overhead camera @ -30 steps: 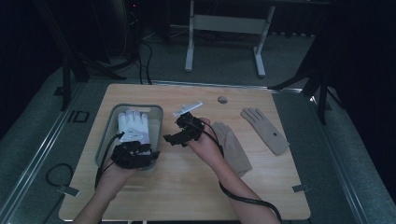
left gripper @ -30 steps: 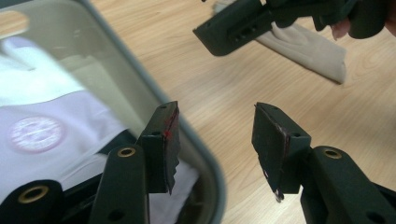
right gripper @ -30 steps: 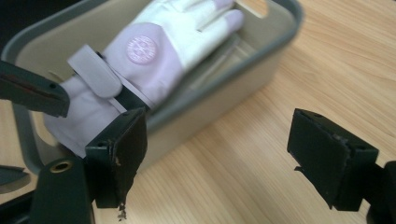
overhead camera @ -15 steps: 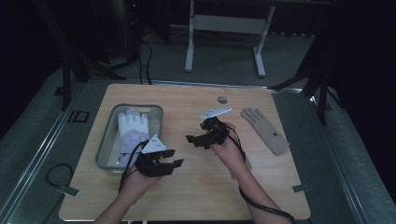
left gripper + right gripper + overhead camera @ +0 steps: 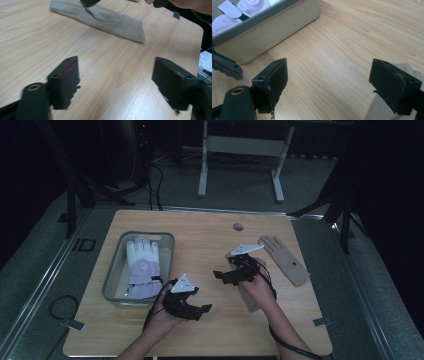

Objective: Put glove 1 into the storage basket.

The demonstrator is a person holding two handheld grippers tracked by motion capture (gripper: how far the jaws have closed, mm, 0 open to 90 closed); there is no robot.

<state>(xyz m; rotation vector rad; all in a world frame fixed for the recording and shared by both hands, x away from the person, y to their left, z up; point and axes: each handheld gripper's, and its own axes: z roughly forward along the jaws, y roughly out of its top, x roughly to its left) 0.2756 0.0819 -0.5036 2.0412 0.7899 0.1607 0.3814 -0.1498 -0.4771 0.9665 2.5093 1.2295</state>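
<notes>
High view: both tongs wide, empty; beige glove (image 5: 249, 296) under right tongs (image 5: 229, 274), grey bin (image 5: 116, 270) left.

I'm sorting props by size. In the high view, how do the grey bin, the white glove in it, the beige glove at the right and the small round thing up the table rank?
Largest to smallest:
1. grey bin
2. white glove
3. beige glove, looks close to the white glove, so unsure
4. small round thing

White glove (image 5: 142, 265): lies flat in the grey bin (image 5: 112, 270) at the table's left, fingers pointing away from the person. Beige glove (image 5: 105, 20): lies flat on the wood near the table's middle, partly hidden under the right hand in the high view.
</notes>
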